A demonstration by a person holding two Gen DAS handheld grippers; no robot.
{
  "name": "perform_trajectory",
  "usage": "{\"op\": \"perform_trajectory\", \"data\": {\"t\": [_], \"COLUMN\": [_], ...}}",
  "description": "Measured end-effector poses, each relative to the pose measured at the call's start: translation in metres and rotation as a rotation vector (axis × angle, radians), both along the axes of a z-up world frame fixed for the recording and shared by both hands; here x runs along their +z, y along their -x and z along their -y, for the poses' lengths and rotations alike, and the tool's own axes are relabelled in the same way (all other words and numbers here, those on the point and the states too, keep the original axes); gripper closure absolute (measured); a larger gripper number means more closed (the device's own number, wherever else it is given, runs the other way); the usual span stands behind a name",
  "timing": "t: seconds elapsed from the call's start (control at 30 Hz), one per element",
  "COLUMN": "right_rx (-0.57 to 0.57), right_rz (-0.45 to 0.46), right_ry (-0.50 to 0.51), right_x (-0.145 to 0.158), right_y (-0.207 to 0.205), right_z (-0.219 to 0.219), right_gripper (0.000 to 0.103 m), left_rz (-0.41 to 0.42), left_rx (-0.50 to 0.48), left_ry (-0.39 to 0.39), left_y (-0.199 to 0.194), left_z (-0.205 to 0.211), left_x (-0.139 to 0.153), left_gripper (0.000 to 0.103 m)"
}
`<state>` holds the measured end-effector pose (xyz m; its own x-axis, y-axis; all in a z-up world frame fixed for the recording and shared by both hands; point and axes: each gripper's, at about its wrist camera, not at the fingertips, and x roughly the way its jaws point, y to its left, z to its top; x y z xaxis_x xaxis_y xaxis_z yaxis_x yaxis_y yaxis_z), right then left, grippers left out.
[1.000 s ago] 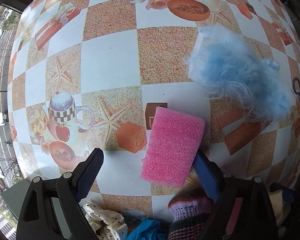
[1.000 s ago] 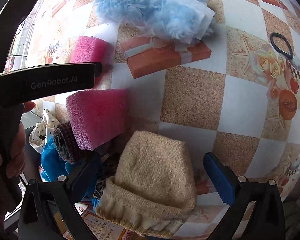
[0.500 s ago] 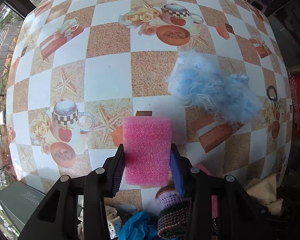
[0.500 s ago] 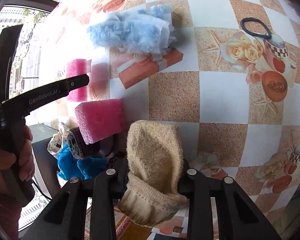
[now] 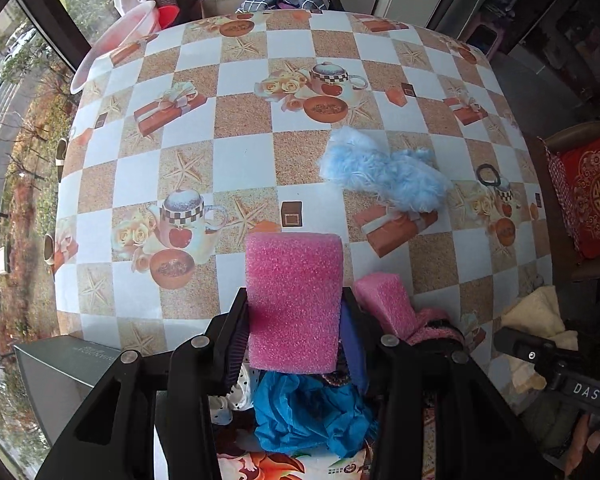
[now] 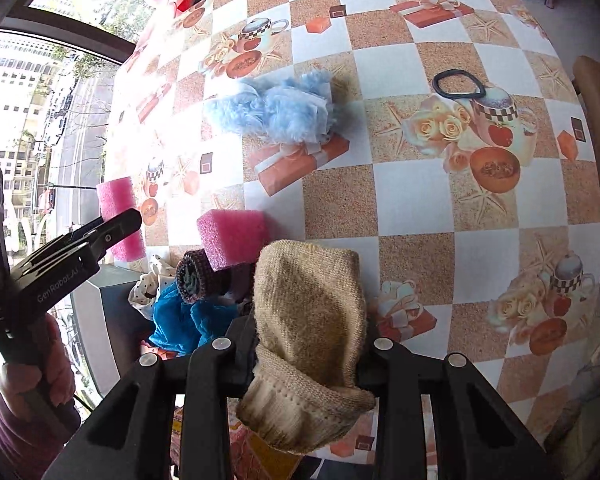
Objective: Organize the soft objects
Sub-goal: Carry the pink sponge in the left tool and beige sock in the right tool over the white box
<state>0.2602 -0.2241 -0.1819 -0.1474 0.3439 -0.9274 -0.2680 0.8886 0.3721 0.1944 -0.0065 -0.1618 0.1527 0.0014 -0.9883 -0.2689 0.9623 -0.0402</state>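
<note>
Left gripper (image 5: 296, 320), wide open a second ago, now clamps pink sponge (image 5: 294, 300), lifted off tabletop (image 5: 244, 168). Right gripper (image 6: 306, 356) likewise squeezes beige knit hat (image 6: 308, 320), raised. Both ready for sorting.

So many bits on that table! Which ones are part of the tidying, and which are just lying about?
Part of the tidying:
- pink sponge in the left gripper
- beige knitted hat in the right gripper
- second pink sponge
- fluffy blue thing
- blue cloth

Probably just lying about:
- black hair tie
- pink plastic basin
</note>
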Motion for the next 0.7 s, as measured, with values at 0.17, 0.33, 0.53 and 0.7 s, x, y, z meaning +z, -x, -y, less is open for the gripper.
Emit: {"op": "perform_trajectory", "data": {"t": [0.17, 0.33, 0.53, 0.7], "right_rx": [-0.024, -0.074, -0.132, -0.135], "right_rz": [0.021, 0.041, 0.074, 0.097], "right_ry": [0.0, 0.004, 0.013, 0.023], "right_x": [0.016, 0.032, 0.049, 0.063], "right_y": [0.025, 0.054, 0.096, 0.129], "right_z": [0.011, 0.028, 0.047, 0.052], "right_gripper": [0.07, 0.07, 0.07, 0.07], "left_rz": [0.018, 0.035, 0.062, 0.089], "left_rx": [-0.021, -0.035, -0.07, -0.084], "left_ry": [-0.004, 0.02, 0.053, 0.054], "left_y": [0.029, 0.068, 0.114, 0.146], "left_z": [0.006, 0.016, 0.029, 0.036], "left_x": [0.012, 0.025, 0.038, 0.049], "left_gripper": [0.057, 0.057, 0.057, 0.057]}}
